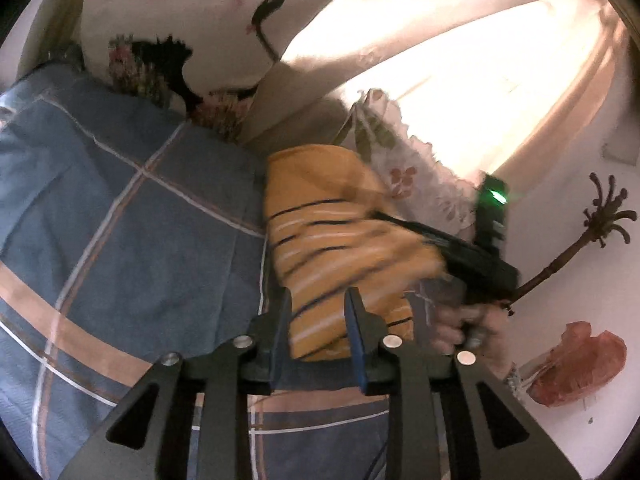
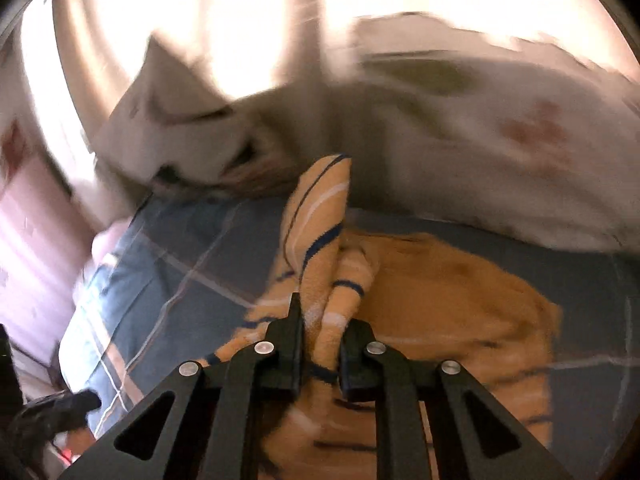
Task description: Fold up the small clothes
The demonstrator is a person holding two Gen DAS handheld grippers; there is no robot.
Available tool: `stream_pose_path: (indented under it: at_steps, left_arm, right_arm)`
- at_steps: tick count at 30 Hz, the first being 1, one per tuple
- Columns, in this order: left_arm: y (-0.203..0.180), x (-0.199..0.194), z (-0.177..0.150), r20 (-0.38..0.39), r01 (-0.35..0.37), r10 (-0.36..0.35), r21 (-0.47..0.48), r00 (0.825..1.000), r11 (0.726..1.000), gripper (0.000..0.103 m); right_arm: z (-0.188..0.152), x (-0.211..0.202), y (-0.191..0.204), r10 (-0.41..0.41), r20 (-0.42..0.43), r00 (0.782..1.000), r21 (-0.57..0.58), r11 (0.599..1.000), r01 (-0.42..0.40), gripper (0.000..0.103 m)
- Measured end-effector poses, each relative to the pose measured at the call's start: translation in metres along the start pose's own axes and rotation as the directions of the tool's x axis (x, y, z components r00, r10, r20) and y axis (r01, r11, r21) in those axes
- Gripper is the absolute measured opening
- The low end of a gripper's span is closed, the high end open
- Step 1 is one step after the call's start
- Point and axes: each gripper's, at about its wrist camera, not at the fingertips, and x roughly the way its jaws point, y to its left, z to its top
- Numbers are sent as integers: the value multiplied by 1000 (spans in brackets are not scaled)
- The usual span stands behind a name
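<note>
A small orange garment with white and dark blue stripes (image 1: 332,240) lies on the blue checked bedsheet (image 1: 120,220). My left gripper (image 1: 318,304) is above its near end, fingers apart with cloth showing between them; a grip is unclear. The other hand-held gripper (image 1: 480,256) reaches into the garment from the right. In the right wrist view my right gripper (image 2: 320,320) is shut on a raised fold of the striped garment (image 2: 320,240). The rest of the garment (image 2: 460,292) spreads below on the sheet (image 2: 168,248). Both views are blurred.
A white pillow with a black floral print (image 1: 192,32) and a floral pillow (image 1: 400,160) lie at the head of the bed. A bright curtained window (image 1: 480,60) is behind. A white wall with a palm decal (image 1: 600,220) and a red bag (image 1: 580,360) is to the right.
</note>
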Motion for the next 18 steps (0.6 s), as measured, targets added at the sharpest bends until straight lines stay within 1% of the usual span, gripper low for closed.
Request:
stream_pose_path:
  at_steps: [3,6,9,13,15,16,18]
  left_arm:
    - [-4,26,-3,-50,2,-3,-21,999,1000,25]
    - [-22,55,-9,-98,5,-6,-1,995,1000,25]
    - [-38,84,-13,-153,16,-15,4,988,1000,25]
    - [-63,114,-20,-203,0,9,47,979,999,25]
    - [-71,129,-24,-229,-4,18,63,973,998,28]
    - [-75,139,-27,-246,-12,30,75,969,997,28]
    - [-81,158,-34,-273,-38,67,108,960,993,28]
  right_arm:
    - [-17,-21,-64,-15,11,1000,122,992,14,14]
    - [-39,-27,-107,-23,-1,1000,200,980,23,14]
    - [-56,-26,-130,-9,-4,1000,242,970,10,13]
    - [-70,-18,-145,13,-23,1000,264,964,-7,15]
    - [-74,-19,-157,16,-19,1000,296,955,-10,22]
    - [-75,-25,-161,17,-8,1000,309,951,-14,31]
    - [-74,-43,-169,5,36,999,330,944,-17,32]
